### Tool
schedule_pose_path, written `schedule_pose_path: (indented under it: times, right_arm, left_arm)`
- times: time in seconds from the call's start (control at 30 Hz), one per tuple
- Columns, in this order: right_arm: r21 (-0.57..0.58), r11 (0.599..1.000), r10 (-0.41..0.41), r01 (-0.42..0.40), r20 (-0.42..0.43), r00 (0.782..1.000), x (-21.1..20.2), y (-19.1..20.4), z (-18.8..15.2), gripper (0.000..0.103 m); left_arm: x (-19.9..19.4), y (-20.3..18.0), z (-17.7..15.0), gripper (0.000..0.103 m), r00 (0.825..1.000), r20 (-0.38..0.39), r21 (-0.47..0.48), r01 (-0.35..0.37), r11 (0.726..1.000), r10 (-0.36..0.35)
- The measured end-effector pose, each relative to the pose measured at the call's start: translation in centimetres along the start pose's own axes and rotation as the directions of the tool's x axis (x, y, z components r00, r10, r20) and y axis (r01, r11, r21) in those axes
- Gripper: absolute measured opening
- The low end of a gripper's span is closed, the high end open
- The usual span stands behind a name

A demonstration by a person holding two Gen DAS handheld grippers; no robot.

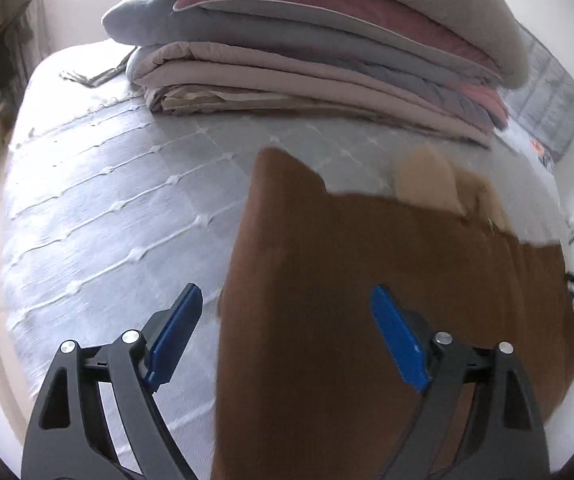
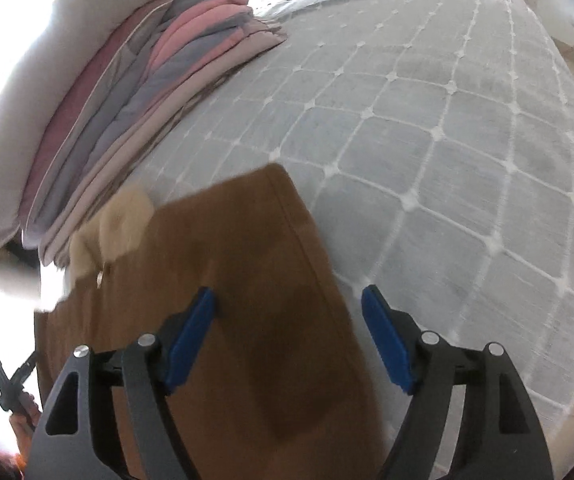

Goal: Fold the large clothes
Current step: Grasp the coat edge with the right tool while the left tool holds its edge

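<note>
L tool [image 1: 287, 320] agape | R tool [image 2: 287, 316] agape | brown garment [image 1: 387, 280] flat on bed [image 1: 107, 220]

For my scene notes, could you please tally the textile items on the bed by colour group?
Brown: 1, the flat brown fabric garment with its cream lining patch.
Mixed pink, grey and beige: 1 stack of folded quilts; layers too merged to count.
Grey: 1 quilted grey mattress cover.
Total: 3.

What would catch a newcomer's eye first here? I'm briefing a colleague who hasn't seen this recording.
The brown garment spread on the quilted grey bed cover stands out, with a cream lining patch at its far end. Behind it rises a tall stack of folded bedding. The left gripper and right gripper hang open above the garment's side edges.
</note>
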State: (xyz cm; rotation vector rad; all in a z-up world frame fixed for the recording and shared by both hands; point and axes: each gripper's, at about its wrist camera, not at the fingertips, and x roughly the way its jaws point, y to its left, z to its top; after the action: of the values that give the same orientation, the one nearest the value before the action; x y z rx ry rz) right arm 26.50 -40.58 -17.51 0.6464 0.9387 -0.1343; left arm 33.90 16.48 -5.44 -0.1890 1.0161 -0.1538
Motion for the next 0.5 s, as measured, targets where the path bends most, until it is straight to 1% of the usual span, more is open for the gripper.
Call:
schedule_pose_path:
  times: [0.07, 0.1, 0.13, 0.17, 0.2, 0.23, 0.27, 0.33, 0.37, 0.43, 0.5]
  right_arm:
    - [0.007, 1.000, -0.011, 0.010, 0.046, 0.999, 0.2, 0.8, 0.3, 0.071]
    - [-0.011, 1.000, -0.021, 0.022, 0.067, 0.998, 0.3, 1.6, 0.2, 0.057]
    - [-0.044, 0.998, -0.043, 0.048, 0.089, 0.995, 0.1, 2.6, 0.0, 0.044]
    - [-0.086, 0.994, -0.064, 0.074, 0.118, 0.991, -0.3, 3.4, -0.3, 0.036]
    - [-0.150, 0.985, -0.065, 0.087, 0.150, 0.987, -1.0, 4.4, -0.9, 0.017]
    - [-0.202, 0.974, -0.066, 0.107, 0.197, 0.978, -2.0, 5.5, -1.5, 0.014]
    - [-0.233, 0.965, -0.063, 0.119, 0.236, 0.970, -2.8, 6.2, -1.9, 0.012]
    - [-0.314, 0.939, -0.021, 0.139, 0.350, 0.936, -5.6, 7.9, -2.9, 0.010]
    - [-0.350, 0.921, -0.013, 0.172, 0.414, 0.910, -6.9, 9.0, -3.0, 0.010]
    - [-0.377, 0.898, -0.013, 0.226, 0.490, 0.872, -8.3, 10.4, -2.7, 0.009]
    - [-0.373, 0.894, -0.009, 0.248, 0.539, 0.842, -9.0, 11.2, -1.5, 0.009]
  left_arm:
    - [1.5, 0.5, 0.5, 0.071, 1.000, -0.002, -0.059, 0.020, 0.998, -0.020]
    - [2.0, 0.4, 0.6, 0.058, 0.999, 0.000, -0.088, 0.034, 0.996, -0.035]
    - [1.9, 0.2, 0.6, 0.039, 1.000, 0.016, -0.105, 0.026, 0.994, -0.025]
    - [1.6, 0.0, 0.3, 0.026, 0.999, 0.035, -0.107, 0.036, 0.994, -0.033]
    - [0.8, -0.3, 0.0, 0.010, 0.997, 0.066, -0.103, 0.055, 0.993, -0.048]
    - [0.2, -0.6, 0.0, 0.008, 0.994, 0.094, -0.098, 0.064, 0.993, -0.054]
    - [-0.9, -0.8, -0.3, 0.008, 0.989, 0.135, -0.083, 0.075, 0.994, -0.063]
    - [-3.5, -1.8, -0.4, 0.006, 0.973, 0.225, -0.034, 0.066, 0.997, -0.057]
    - [-4.8, -2.3, -0.2, 0.006, 0.962, 0.265, -0.015, 0.065, 0.998, -0.058]
    - [-6.5, -3.0, 0.4, 0.006, 0.943, 0.330, 0.003, 0.048, 0.999, -0.046]
    - [-7.8, -3.0, 1.6, 0.006, 0.917, 0.397, -0.007, 0.059, 0.998, -0.051]
